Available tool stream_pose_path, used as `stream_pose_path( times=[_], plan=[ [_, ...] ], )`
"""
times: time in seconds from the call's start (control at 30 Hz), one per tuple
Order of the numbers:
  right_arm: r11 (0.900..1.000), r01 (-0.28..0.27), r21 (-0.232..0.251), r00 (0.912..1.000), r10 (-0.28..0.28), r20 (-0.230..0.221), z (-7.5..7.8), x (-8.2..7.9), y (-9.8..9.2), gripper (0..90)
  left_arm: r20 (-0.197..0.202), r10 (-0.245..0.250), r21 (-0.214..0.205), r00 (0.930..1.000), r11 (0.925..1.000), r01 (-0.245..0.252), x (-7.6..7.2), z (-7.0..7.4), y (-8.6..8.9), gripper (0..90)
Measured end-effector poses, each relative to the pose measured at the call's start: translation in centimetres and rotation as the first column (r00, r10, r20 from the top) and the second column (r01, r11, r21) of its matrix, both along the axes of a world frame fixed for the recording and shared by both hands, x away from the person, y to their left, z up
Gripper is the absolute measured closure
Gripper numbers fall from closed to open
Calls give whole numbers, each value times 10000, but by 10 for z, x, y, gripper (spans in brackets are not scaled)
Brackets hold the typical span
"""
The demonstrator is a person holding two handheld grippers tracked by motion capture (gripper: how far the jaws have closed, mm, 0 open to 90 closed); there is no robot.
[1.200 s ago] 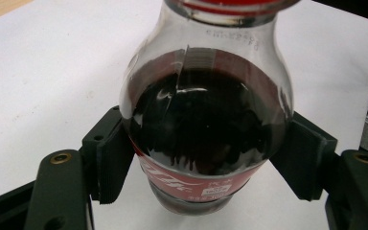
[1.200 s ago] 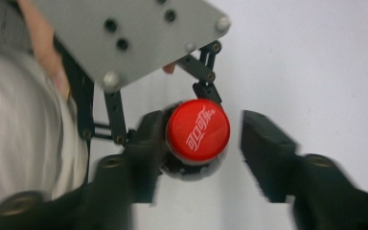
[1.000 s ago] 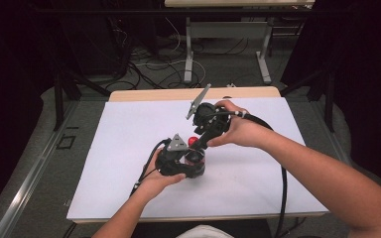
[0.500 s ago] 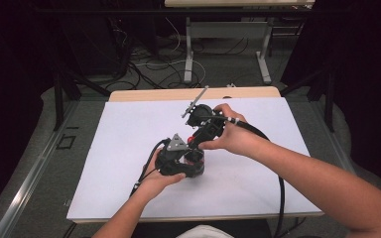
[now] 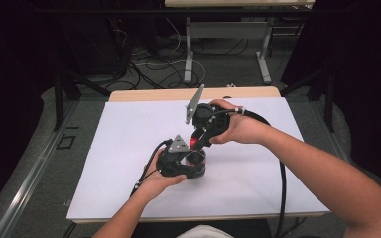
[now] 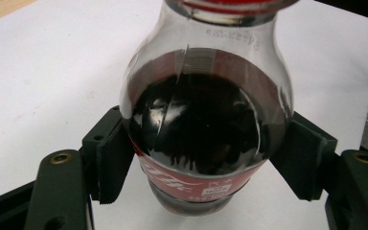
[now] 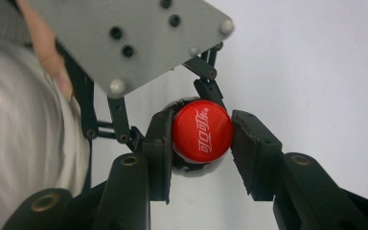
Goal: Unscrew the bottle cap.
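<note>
1. Worktop [image 5: 104, 163]: white sheet over a pale wooden top; a strip of bare wood shows along the far edge. The left half, from the left edge inward, lies bare, and so does the strip along the near edge. Beyond the far edge there is dark floor with cables and table legs.

2. My left gripper [image 5: 178, 161]: just left of the worktop's middle, nearer the near edge than the far one, well clear of every edge. Its jaws are clamped on the lower body of the bottle, one pad on each side, as the left gripper view shows.

3. Bottle [image 6: 203, 120]: clear plastic, dark cola inside, red label band low on the body. It stands upright on the worktop, about midway between left and right edges, held between my left jaws. In the high view it sits under both grippers [image 5: 197, 161].

4. Cap [image 7: 202, 132]: red, white lettering, on the bottle's neck. The jaws of my right gripper [image 7: 202, 136] have just been closing and now press on it from both sides.

5. My right gripper [image 5: 203, 126]: above the bottle, pointing down at the cap, grey plate tilted toward the far edge. Its cable runs off over the near edge at the right.

6. Right half of the worktop: crossed by my right forearm [image 5: 317, 168] and the cable; the far right corner is bare.
</note>
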State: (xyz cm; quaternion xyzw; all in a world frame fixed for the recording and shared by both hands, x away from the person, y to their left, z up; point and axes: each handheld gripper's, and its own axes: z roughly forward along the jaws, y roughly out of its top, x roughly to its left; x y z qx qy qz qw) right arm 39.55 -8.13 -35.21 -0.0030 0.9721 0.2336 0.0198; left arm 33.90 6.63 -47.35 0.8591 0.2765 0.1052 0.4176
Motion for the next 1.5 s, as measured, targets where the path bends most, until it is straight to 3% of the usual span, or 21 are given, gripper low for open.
stream_pose_path(
  times=[0.1,0.17,0.27,0.4,0.53,0.6,0.7,0.77,0.87,0.93,1.0,1.03,1.07,1.17,1.27,1.37,1.5],
  plan=[
    [9986,-531,85,9983,528,249,0,0,-2,606,-15,13,-32,10000,10000,-13,0,0,0,300],
    [9990,-381,212,9990,376,234,0,0,-3,592,4,98,-151,10000,9998,-98,1,0,1,300],
    [9982,478,364,9984,-488,282,2,-3,-4,467,-46,37,-42,10000,10000,-37,2,3,4,299],
    [9832,1725,598,9845,-1740,207,2,-11,-4,445,73,273,-102,9996,9996,-272,3,2,4,300],
    [9482,3111,649,9500,-3122,67,-1,-22,0,471,-49,279,-15,9996,9996,-279,3,2,5,300],
    [9206,3852,644,9228,-3835,-370,-2,-24,3,487,-34,316,-55,9995,9995,-316,3,2,5,299],
    [8842,4605,786,8877,-4591,-356,0,-25,4,533,38,379,-173,9993,9991,-378,2,2,3,300],
    [8720,4803,947,8771,-4769,-575,0,-23,4,549,-38,312,-145,9995,9994,-313,2,3,4,300],
    [8658,4940,799,8693,-4900,-653,-1,-21,5,582,-8,299,-189,9996,9994,-299,2,3,3,300],
    [8699,4890,647,8716,-4844,-750,-2,-20,6,602,36,326,-164,9995,9993,-325,2,3,3,299],
    [8908,4498,640,8928,-4466,-586,-2,-18,6,604,-23,308,-128,9995,9994,-308,2,3,4,300],
    [8964,4394,579,8975,-4355,-693,-2,-18,6,605,-38,275,-94,9996,9996,-276,2,3,4,300],
    [9174,3936,596,9190,-3910,-505,-2,-16,5,606,-22,258,-98,9997,9996,-258,2,3,3,300],
    [9556,2908,476,9566,-2894,-354,-2,-12,5,608,27,246,-134,9997,9996,-245,1,2,2,300],
    [9845,1715,360,9852,-1716,-12,0,-8,4,608,91,188,-151,9998,9997,-187,1,3,2,300],
    [9958,841,352,9964,-838,-86,0,-3,2,609,24,127,-182,9999,9998,-127,0,3,2,300],
    [9990,44,441,9999,-39,-113,1,1,-1,610,2,-17,-235,10000,9997,17,0,3,2,300]
  ],
)
